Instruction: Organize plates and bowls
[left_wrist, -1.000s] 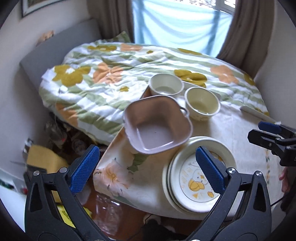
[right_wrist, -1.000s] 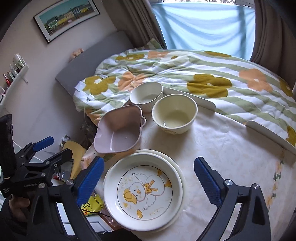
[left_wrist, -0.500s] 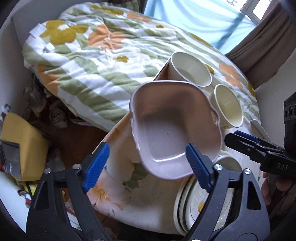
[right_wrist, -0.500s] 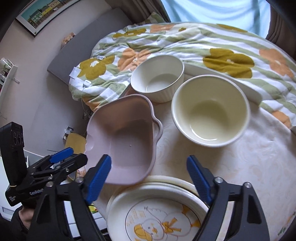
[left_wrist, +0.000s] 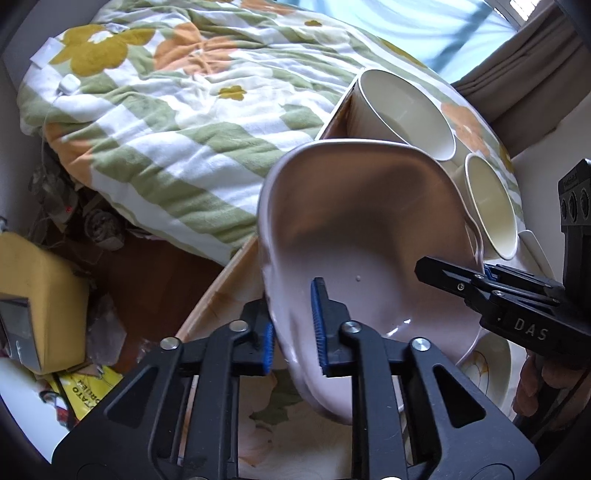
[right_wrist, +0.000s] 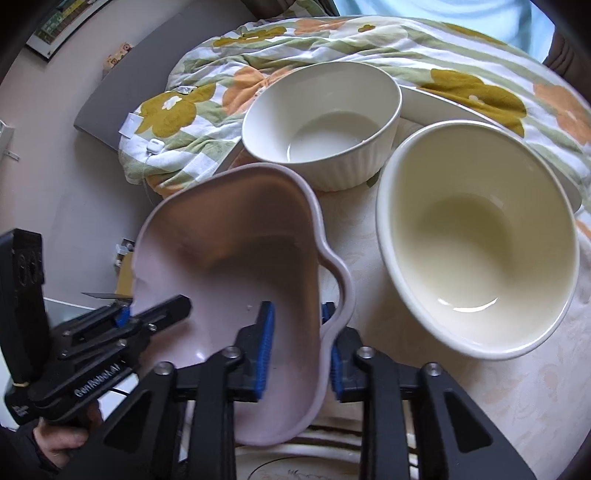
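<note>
Lettering is scarce: "DAS" on the right gripper in the left view, and a partly legible "GenRobot" on the left gripper in the right view. Both pairs of jaws have just been closing and now clamp opposite walls of the pink dish, which sits tilted on the surface. Behind it stand a ribbed white bowl and a cream bowl. The duck plate peeks from under the dish.

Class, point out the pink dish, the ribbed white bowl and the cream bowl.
pink dish (right_wrist: 229, 236), right wrist view, inner wall.
ribbed white bowl (right_wrist: 332, 173), right wrist view, ribbed outer side.
cream bowl (right_wrist: 476, 243), right wrist view, inside bottom.
</note>
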